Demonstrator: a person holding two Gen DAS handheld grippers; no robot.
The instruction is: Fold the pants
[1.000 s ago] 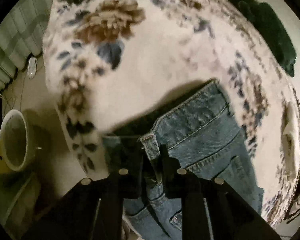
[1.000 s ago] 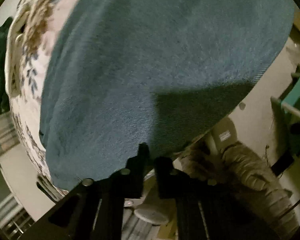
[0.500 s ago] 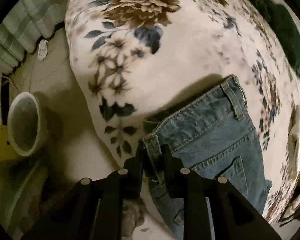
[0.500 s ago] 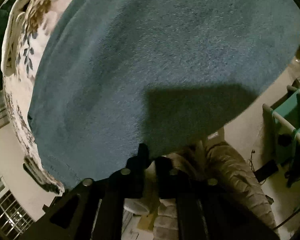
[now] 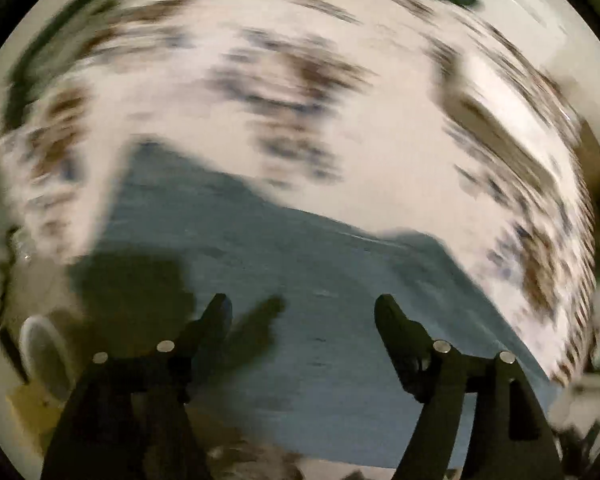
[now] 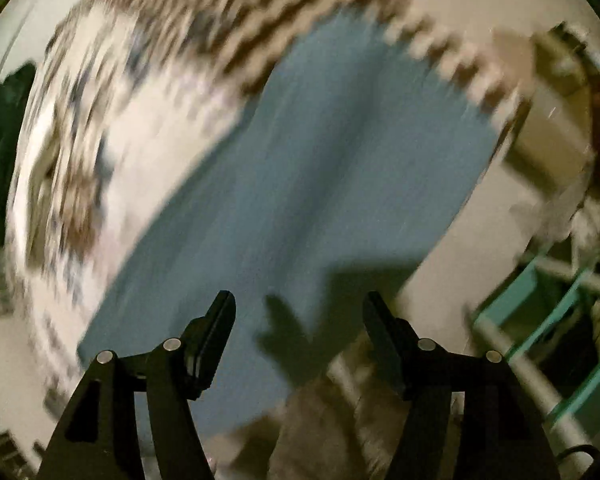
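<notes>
The blue denim pants lie flat on a white floral blanket; both views are blurred by motion. My left gripper is open and empty, its fingers spread above the near part of the pants. In the right wrist view the pants stretch away across the blanket. My right gripper is open and empty over the pants' near edge, where the blanket ends.
A white round pot stands on the floor at the lower left of the left wrist view. A dark green cloth lies at the blanket's far side. A teal rack and a beige quilted bundle sit beside the bed.
Both grippers were shut on the pants, the left on the waistband, the right on the denim edge. Both have let go and opened wide, and both views have swung over the pants.
</notes>
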